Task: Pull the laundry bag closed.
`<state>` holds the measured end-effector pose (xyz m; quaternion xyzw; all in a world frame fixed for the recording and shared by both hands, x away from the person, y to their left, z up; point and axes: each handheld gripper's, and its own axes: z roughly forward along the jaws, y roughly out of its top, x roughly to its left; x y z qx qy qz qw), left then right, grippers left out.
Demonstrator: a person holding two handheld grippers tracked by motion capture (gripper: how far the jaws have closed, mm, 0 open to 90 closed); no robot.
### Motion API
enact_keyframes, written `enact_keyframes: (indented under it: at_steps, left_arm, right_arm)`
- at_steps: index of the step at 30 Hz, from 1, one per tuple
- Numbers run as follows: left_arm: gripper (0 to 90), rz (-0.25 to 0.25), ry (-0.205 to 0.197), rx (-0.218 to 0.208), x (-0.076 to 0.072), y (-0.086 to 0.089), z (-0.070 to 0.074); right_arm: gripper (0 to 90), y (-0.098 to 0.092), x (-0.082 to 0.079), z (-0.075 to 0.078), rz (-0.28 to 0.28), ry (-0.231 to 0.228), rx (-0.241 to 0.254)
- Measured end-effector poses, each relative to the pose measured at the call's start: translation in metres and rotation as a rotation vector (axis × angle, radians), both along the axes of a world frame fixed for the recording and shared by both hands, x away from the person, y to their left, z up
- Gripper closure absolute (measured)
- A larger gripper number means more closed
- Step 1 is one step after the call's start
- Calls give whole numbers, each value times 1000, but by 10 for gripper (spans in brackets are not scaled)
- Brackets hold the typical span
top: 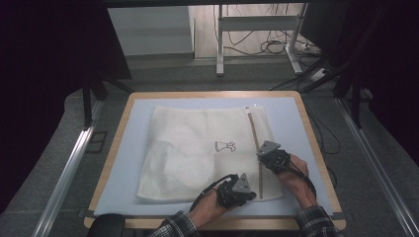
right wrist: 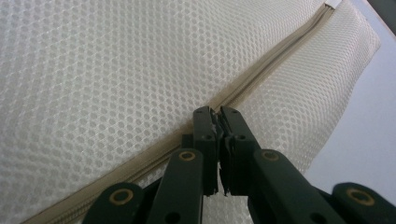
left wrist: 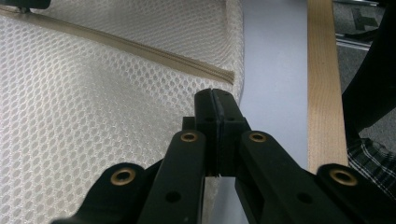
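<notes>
A white mesh laundry bag (top: 197, 153) lies flat on the pale blue counter (top: 286, 111). The left tongs (left wrist: 215, 100) pinch its near corner, anchoring it, while the right tongs (right wrist: 215, 114) clamp on the beige zipper (right wrist: 261, 77), likely to draw it along

This looks like a lab or a recording room, because a wooden table (top: 123, 129) with a pale blue mat (top: 289, 112) stands between metal rails (top: 66, 170) on grey carpet (top: 44, 148), with loose cables (top: 269, 47) and a desk frame (top: 220, 44) behind it.
</notes>
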<state>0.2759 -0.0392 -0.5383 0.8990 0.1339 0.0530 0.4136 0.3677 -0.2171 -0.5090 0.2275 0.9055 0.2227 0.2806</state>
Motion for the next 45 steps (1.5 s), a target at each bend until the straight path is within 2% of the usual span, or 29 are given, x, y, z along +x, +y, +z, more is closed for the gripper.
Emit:
enact_keyframes:
  at_steps: [12, 13, 45]
  left_arm:
    - [897, -1, 1, 0, 0, 0, 0]
    - [897, 9, 10, -16, -1, -1, 0]
    - [897, 4, 7, -8, 0, 0, 0]
  right_arm:
    - [847, 4, 12, -1, -13, -10, -10]
    - [847, 4, 13, -1, -15, -11, -12]
    - [850, 15, 53, -3, -58, -41, -19]
